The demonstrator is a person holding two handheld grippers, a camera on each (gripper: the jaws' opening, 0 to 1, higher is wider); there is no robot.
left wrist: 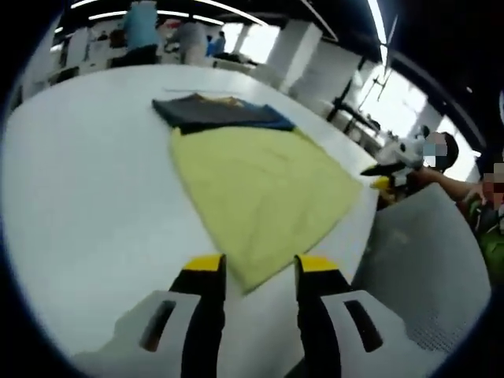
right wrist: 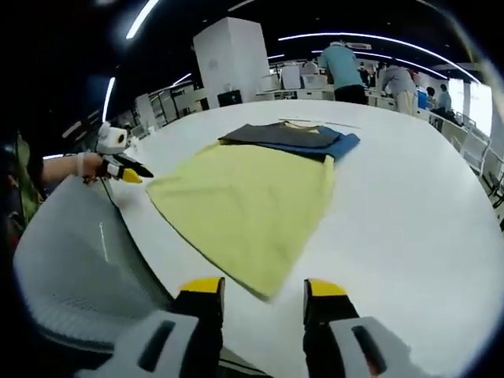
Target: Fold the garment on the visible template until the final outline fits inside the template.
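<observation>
- While both tongs hovered unladen above the white desk (left wrist: 87,197), the yellow garment (left wrist: 260,189) lay flat near the desk's edge, one corner pointing between the jaws of the left tongs (left wrist: 259,264).
- The left tongs stood apart, gripping nothing; the right tongs (right wrist: 264,289) were likewise apart and empty, poised just above the garment's nearest corner in the right gripper view.
- Step in hand, as judged: the approach before a fold; no cloth was yet pinched.
- The next move probably called for each pair of tongs to descend on a corner or hem, clamp it, and carry it across the cloth.
- Which outline served as the template could not be told; a dark cloth (right wrist: 279,135) over a blue cloth (right wrist: 335,146) lay touching the garment's far end.
- A grey mesh chair back (right wrist: 79,268) stood against the desk edge, close to the working side.
- People (right wrist: 342,72) stood at benches well beyond the desk, clear of the work.
</observation>
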